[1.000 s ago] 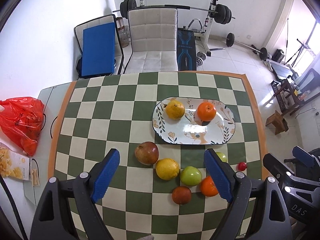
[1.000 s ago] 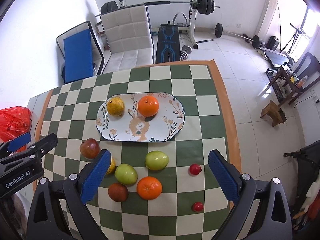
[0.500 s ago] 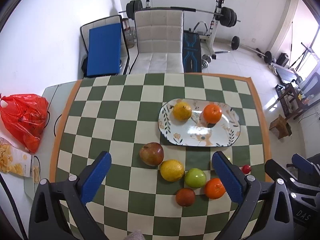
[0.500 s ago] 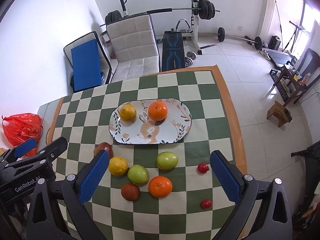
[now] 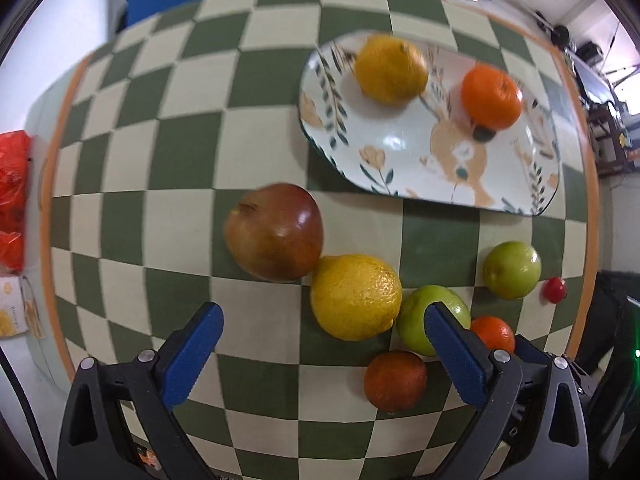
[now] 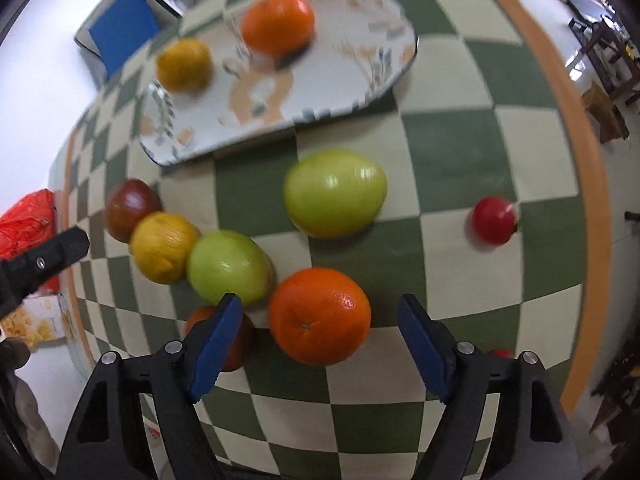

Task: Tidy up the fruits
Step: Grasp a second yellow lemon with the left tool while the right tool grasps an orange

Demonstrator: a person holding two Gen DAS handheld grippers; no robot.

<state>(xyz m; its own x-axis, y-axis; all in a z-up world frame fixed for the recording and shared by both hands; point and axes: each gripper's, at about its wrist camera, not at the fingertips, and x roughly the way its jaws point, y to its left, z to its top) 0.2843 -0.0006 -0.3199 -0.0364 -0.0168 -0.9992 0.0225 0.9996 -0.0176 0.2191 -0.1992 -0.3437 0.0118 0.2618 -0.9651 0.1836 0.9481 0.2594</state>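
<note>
A patterned oval plate (image 5: 516, 172) (image 6: 372, 80) holds a yellow citrus (image 5: 391, 69) and an orange (image 5: 491, 97). Loose on the checked tablecloth (image 5: 180, 152) lie a pomegranate (image 5: 275, 232), a lemon (image 5: 356, 297), green apples (image 5: 512, 269) (image 6: 335, 193) (image 6: 229, 267), an orange (image 6: 319, 315), a dark red-orange fruit (image 5: 395, 380) and small red fruits (image 6: 492, 220). My left gripper (image 5: 320, 334) is open, low over the table, with the lemon just ahead between its fingers. My right gripper (image 6: 320, 326) is open around the loose orange.
A red plastic bag (image 5: 12, 196) and a snack box (image 5: 14, 312) lie off the table's left edge. The orange border marks the table's right edge (image 6: 592, 184). A blue pad (image 6: 120, 28) stands beyond the far side.
Both grippers have dropped steeply toward the table and moved in on the loose fruit. The fruit looks much larger. No fruit has moved.
</note>
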